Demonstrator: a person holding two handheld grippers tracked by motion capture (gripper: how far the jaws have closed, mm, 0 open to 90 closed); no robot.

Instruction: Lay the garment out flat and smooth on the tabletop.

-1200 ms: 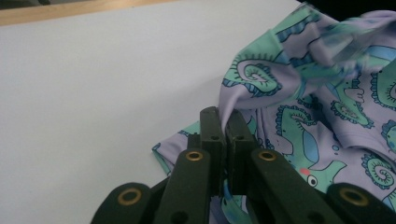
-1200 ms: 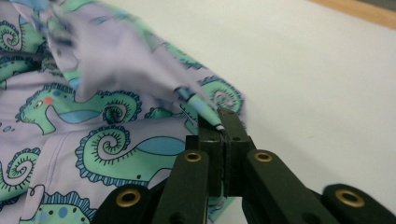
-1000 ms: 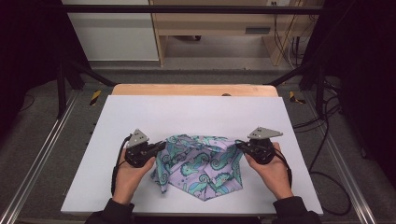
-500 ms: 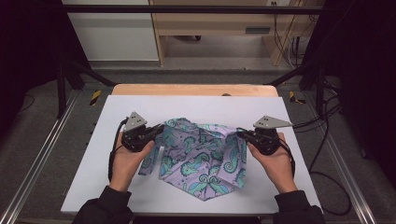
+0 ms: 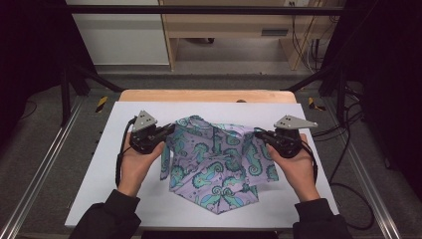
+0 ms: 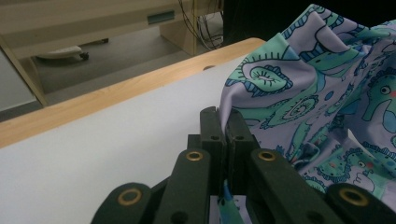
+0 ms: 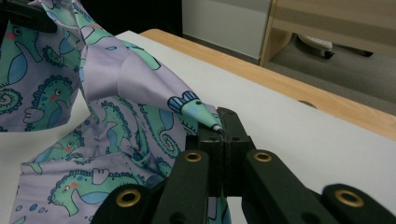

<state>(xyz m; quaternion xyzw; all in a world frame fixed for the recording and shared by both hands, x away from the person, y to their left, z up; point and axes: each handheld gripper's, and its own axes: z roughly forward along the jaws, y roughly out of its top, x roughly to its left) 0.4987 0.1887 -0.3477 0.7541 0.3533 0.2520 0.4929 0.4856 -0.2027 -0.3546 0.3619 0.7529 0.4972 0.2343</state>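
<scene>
A lilac garment (image 5: 214,159) printed with teal seahorses hangs stretched between my two grippers, its lower part resting on the white table (image 5: 124,199). My left gripper (image 5: 169,130) is shut on the garment's left edge. In the left gripper view that gripper (image 6: 223,119) has its jaws pressed together on the garment (image 6: 317,88). My right gripper (image 5: 259,134) is shut on the right edge. The right gripper view shows this gripper (image 7: 219,122) pinching a corner of the garment (image 7: 135,79), with the rest of the fabric sagging to the left.
A wooden strip (image 5: 204,95) runs along the table's far edge. Black frame posts (image 5: 64,84) stand at both far corners, with cables (image 5: 348,129) at the right. A pale cabinet (image 5: 224,30) stands on the floor beyond.
Both hands have risen and moved farther from me, lifting the garment's upper edge off the table. The fabric has spread wider between the grippers.
</scene>
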